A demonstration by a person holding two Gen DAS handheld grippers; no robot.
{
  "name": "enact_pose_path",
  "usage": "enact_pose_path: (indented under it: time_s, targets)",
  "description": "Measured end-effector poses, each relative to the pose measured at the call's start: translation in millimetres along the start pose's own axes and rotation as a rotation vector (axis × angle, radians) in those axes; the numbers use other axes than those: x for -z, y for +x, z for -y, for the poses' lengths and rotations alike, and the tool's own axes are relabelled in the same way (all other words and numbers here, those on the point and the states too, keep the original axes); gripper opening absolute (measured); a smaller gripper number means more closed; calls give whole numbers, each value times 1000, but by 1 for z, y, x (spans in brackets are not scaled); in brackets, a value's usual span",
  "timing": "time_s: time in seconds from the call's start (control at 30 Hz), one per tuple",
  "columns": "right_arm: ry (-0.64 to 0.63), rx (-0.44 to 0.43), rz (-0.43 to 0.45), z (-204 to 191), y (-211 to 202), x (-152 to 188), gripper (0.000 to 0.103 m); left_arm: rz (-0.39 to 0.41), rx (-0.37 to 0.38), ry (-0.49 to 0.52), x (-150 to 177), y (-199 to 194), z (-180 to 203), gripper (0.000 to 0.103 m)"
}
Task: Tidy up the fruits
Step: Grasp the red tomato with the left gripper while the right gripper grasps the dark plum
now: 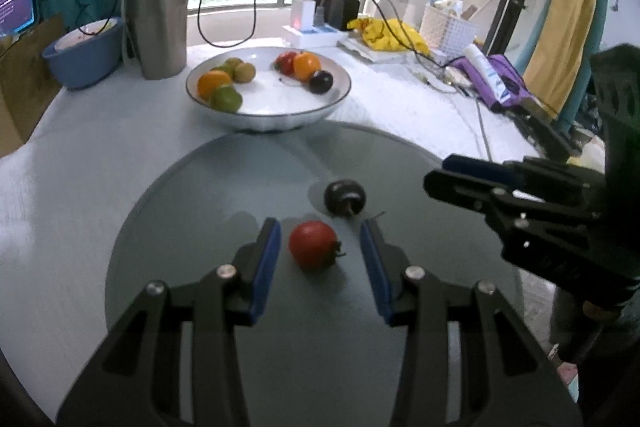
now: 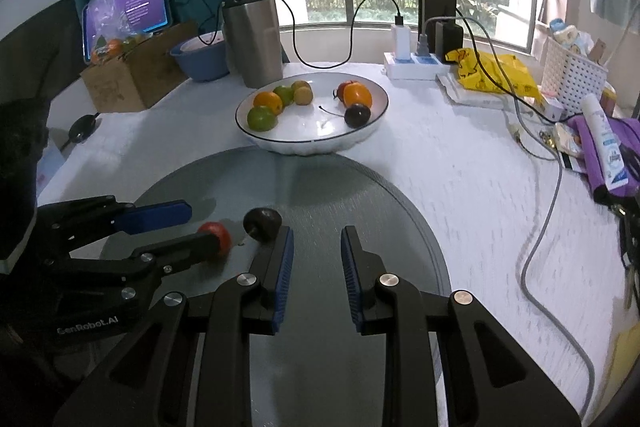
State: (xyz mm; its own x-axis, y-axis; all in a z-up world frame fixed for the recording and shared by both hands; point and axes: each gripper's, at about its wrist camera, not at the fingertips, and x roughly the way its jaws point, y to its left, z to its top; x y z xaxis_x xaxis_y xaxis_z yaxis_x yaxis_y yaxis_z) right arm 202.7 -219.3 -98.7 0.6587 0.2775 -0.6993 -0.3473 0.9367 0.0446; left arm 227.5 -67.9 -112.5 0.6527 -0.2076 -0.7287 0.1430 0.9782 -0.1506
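Observation:
A red tomato (image 1: 313, 244) lies on the round grey mat (image 1: 208, 219), between the open fingers of my left gripper (image 1: 319, 241), which do not touch it. A dark plum (image 1: 344, 196) lies just beyond it. The white bowl (image 1: 336, 99) behind holds oranges, green fruits, a red fruit and a dark plum. In the right wrist view my right gripper (image 2: 317, 251) is open and empty over the mat (image 2: 360, 195), with the dark plum (image 2: 262, 223) just left of its left finger and the tomato (image 2: 218, 235) partly hidden behind the left gripper (image 2: 182, 225).
A steel tumbler (image 2: 253, 41), a blue bowl (image 2: 200, 57) and a cardboard box (image 2: 132, 79) stand behind the white bowl (image 2: 376, 115). A power strip (image 2: 416, 65), cables, a yellow bag (image 2: 492, 71), a white basket (image 2: 574, 77) and a purple pouch (image 2: 608, 151) crowd the right side.

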Motion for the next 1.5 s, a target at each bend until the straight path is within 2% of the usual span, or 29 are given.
enact_pose_path:
  time_s: [0.33, 0.47, 0.63, 0.87, 0.93, 1.5]
  targets:
    - [14, -19, -8, 1, 5, 5, 26, -40, -20, 8, 8, 14, -4, 42]
    - [13, -24, -19, -1, 8, 7, 26, -27, -17, 35, 9, 13, -1, 32]
    - [-3, -23, -39, -11, 13, 9, 26, -19, 2, 41, 9, 12, -3, 29]
    - [-19, -36, -66, -25, 22, 10, 27, 3, -4, 37, 9, 6, -15, 29]
    - [-26, -40, -68, -28, 24, 8, 34, 6, -3, 24, 9, 4, -22, 29]
    - [-30, -27, -117, -39, 60, -9, 35, 36, -17, -22, -1, -3, -55, 29]
